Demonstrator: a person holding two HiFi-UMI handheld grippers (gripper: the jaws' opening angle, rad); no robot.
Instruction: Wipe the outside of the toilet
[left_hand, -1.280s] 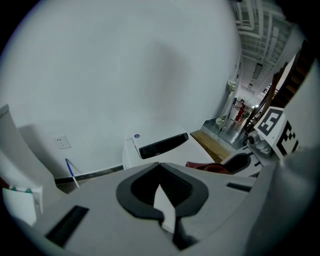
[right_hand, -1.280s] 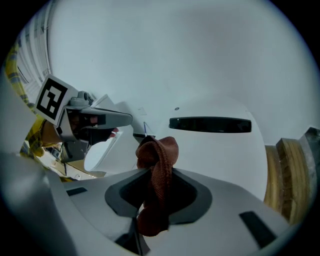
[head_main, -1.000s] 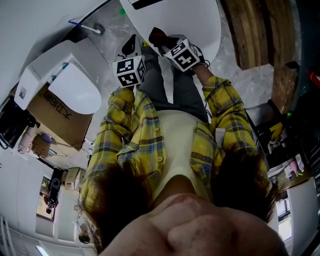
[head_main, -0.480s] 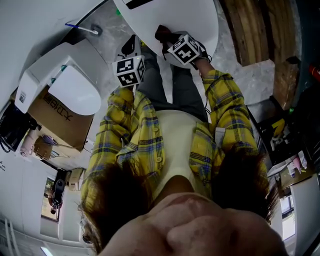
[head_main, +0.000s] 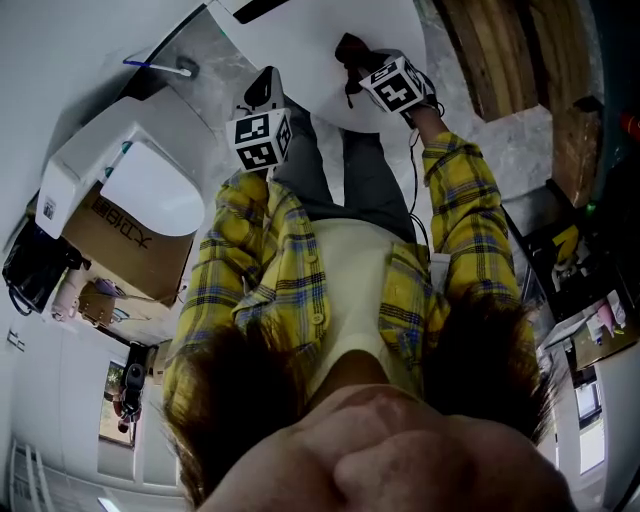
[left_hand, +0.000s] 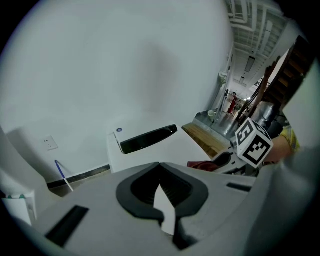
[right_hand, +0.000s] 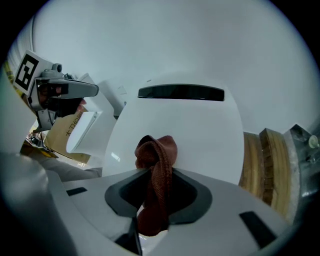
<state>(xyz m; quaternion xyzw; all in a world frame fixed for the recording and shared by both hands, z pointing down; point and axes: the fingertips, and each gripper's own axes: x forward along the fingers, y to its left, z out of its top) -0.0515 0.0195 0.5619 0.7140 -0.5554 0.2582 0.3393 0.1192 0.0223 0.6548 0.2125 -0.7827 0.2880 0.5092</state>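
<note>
The toilet (right_hand: 200, 135) stands directly ahead with its lid closed and its tank at the far side. The cloth (right_hand: 159, 165) sits bunched on the near part of the lid, clamped in the right gripper (right_hand: 155, 200). The left gripper (left_hand: 161, 205), jaws together and empty, hovers at left. Recommended: press the cloth flat and sweep overlapping passes outward to the rim.

Wide bare white toilet lid (head_main: 300, 35) at top centre free to pass over, right gripper (head_main: 356, 60) with brown cloth (right_hand: 156, 165) over its right part, second toilet (head_main: 150, 185) and cardboard box (head_main: 115, 235) closing the left side, wooden planks (head_main: 505, 60) at upper right, open grey floor (head_main: 530, 150) just below them
</note>
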